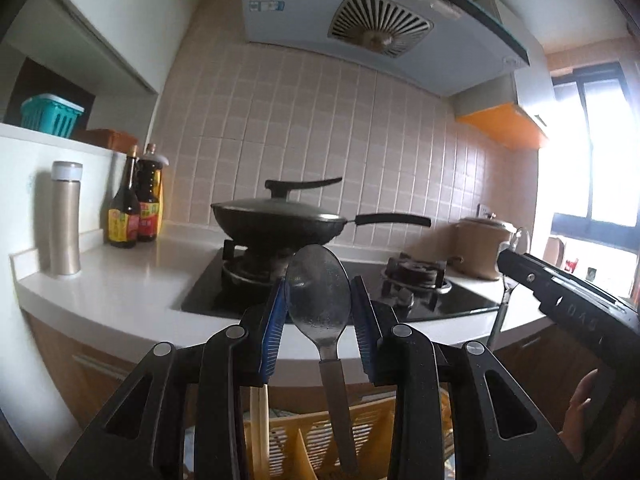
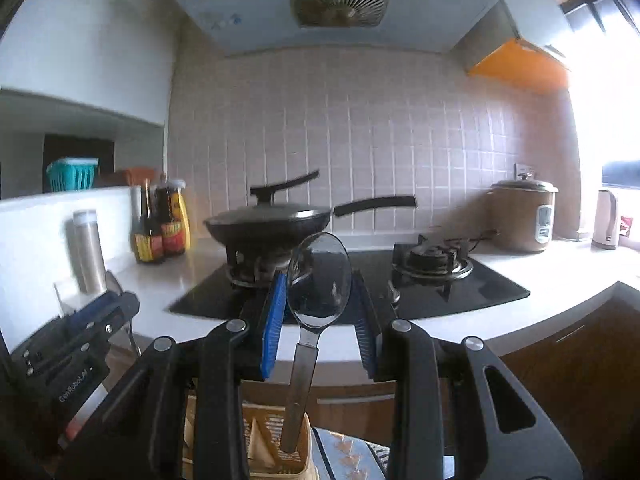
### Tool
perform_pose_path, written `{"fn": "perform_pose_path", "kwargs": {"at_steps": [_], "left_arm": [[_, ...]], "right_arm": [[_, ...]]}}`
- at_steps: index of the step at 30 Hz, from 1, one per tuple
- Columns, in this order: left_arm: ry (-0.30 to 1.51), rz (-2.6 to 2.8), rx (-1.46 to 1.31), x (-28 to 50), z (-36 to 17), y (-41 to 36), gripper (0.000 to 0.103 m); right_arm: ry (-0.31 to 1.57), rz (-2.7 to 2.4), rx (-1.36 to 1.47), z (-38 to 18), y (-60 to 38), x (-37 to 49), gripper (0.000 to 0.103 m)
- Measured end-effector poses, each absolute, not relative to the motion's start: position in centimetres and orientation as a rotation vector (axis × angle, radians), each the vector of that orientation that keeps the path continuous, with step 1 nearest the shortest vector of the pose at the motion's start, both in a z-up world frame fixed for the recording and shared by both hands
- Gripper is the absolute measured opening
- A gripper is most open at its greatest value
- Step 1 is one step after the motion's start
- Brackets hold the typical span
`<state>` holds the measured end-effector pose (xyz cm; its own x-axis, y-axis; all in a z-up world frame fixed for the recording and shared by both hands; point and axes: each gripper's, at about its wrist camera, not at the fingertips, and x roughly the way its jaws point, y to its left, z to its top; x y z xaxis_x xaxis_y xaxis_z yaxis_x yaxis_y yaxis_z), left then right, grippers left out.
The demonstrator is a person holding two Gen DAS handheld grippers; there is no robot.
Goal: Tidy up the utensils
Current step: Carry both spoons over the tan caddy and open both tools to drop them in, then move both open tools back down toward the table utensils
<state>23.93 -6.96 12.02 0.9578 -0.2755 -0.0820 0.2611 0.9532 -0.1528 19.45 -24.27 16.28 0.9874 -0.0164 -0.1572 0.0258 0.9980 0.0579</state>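
Two steel spoons are up: left fingers (image 1: 319,304) clamp one spoon (image 1: 319,294), right fingers (image 2: 319,300) the other (image 2: 320,280).

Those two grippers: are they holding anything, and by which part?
Each holds a metal spoon by its bowl, handle hanging down: left gripper on one spoon, right gripper on another spoon.

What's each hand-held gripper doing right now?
Left hand-held gripper: shut on a metal spoon, bowl up.
Right hand-held gripper: shut on a second metal spoon, bowl up.
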Motion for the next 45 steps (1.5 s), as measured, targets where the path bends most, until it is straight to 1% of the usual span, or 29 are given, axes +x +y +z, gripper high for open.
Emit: {"fn": "perform_pose_path", "kwargs": {"at_steps": [5,11,15,17,18,20,25,29,33,37,41,45], "left_arm": [[0.13,-0.268,-0.132,24.7,10.2,-7.3,0.031],[0.184,-0.312,-0.139,24.8,9.3,-6.9,0.031],[0.198,-0.327,-0.139,24.1,9.4,-6.3,0.038],[0.197,-0.328,-0.137,23.5,9.7,-5.9,0.04],[0.197,-0.333,-0.14,23.2,9.9,-5.7,0.044],[0.2,-0.338,-0.148,22.4,10.4,-5.1,0.045],[0.204,-0.36,-0.182,20.1,12.1,-3.3,0.045],[0.248,-0.389,-0.186,18.6,13.4,-2.3,0.045],[0.316,-0.424,-0.176,16.7,13.7,-1.3,0.045],[0.405,-0.454,-0.151,15.6,12.6,-0.8,0.045],[0.512,-0.46,-0.107,15.3,9.9,-0.7,0.045],[0.682,-0.448,-0.095,16.7,5.8,-0.3,0.045]], "right_arm": [[0.195,-0.014,0.024,13.5,-23.6,20.6,0.029],[0.235,0.014,0.044,12.4,-23.9,20.4,0.03],[0.276,0.057,0.076,12.2,-24.3,19.8,0.03],[0.287,0.07,0.093,12.4,-24.6,19.1,0.039],[0.288,0.075,0.101,12.5,-24.7,18.8,0.052],[0.292,0.083,0.116,12.9,-24.8,17.8,0.053],[0.293,0.079,0.135,14.5,-24.9,15.3,0.053],[0.347,0.086,0.148,15.7,-24.6,13.8,0.053],[0.468,0.114,0.154,15.8,-23.8,12.8,0.053],[0.641,0.139,0.141,13.8,-22.5,12.5,0.053],[0.811,0.155,0.125,10.6,-21.5,13.0,0.053],[0.981,0.154,0.148,6.4,-21.3,14.2,0.053]]}}
